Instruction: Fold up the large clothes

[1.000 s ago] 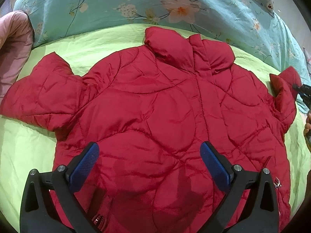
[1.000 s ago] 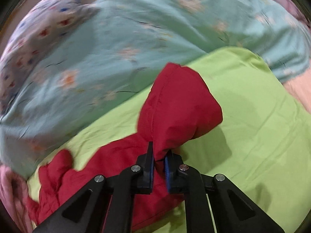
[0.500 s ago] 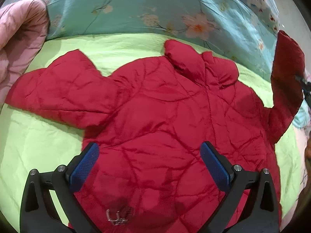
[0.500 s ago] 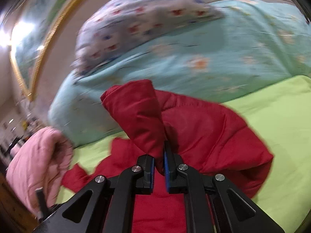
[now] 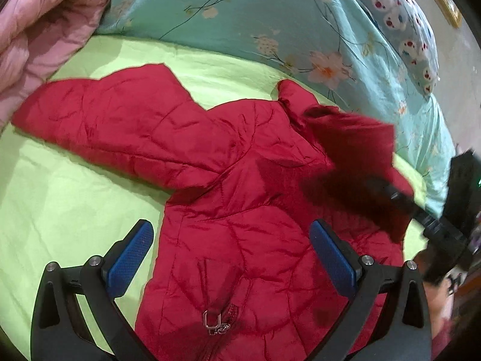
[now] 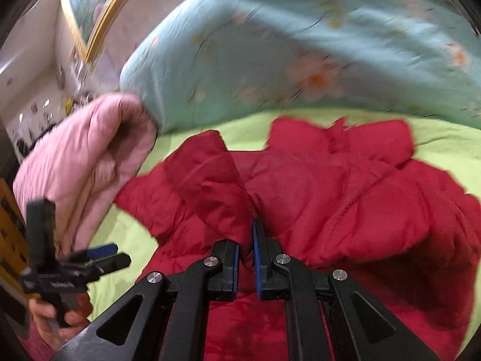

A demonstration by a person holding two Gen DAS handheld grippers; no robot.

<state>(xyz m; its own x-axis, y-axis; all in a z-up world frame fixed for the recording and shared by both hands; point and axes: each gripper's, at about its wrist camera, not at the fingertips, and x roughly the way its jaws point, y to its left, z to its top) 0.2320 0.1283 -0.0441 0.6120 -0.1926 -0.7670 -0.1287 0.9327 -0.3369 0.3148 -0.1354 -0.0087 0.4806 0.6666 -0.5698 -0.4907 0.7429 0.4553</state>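
Carrying the right sleeve (image 6: pixel 207 186) across the body of the red jacket (image 5: pixel 228 180), I am keeping the right gripper (image 6: pixel 246 258) pinched narrow on the sleeve's cuff end, with red fabric pressed between its blue pads (image 6: pixel 257 249). A second ago that sleeve was hanging out over the green bedsheet (image 5: pixel 60 186), well off to the jacket's side; now it is hanging ahead of my right gripper and passing over the chest panel, so the first inward fold is well under way but not yet laid down.

In the left wrist view the sleeve is showing as a dark blurred flap ahead and to the right of the left gripper (image 5: pixel 231 255), above the jacket's shoulder. My left gripper is standing wide and holding nothing, hovering over the jacket's lower front, with the zipper pull (image 5: pixel 215 326) just below and between its fingers. It has been drifting towards the left sleeve (image 5: pixel 114 120), which is lying flat and spread out ahead and to the left, nearly touching the pink quilted garment (image 5: pixel 45 30).

The jacket itself is lying front up on the bed, collar (image 5: pixel 296 99) pointing away from both grippers towards the floral duvet (image 5: pixel 240 15). I am judging that the next need is to lower the carried sleeve flat on the chest before releasing, then fetch the left sleeve likewise.
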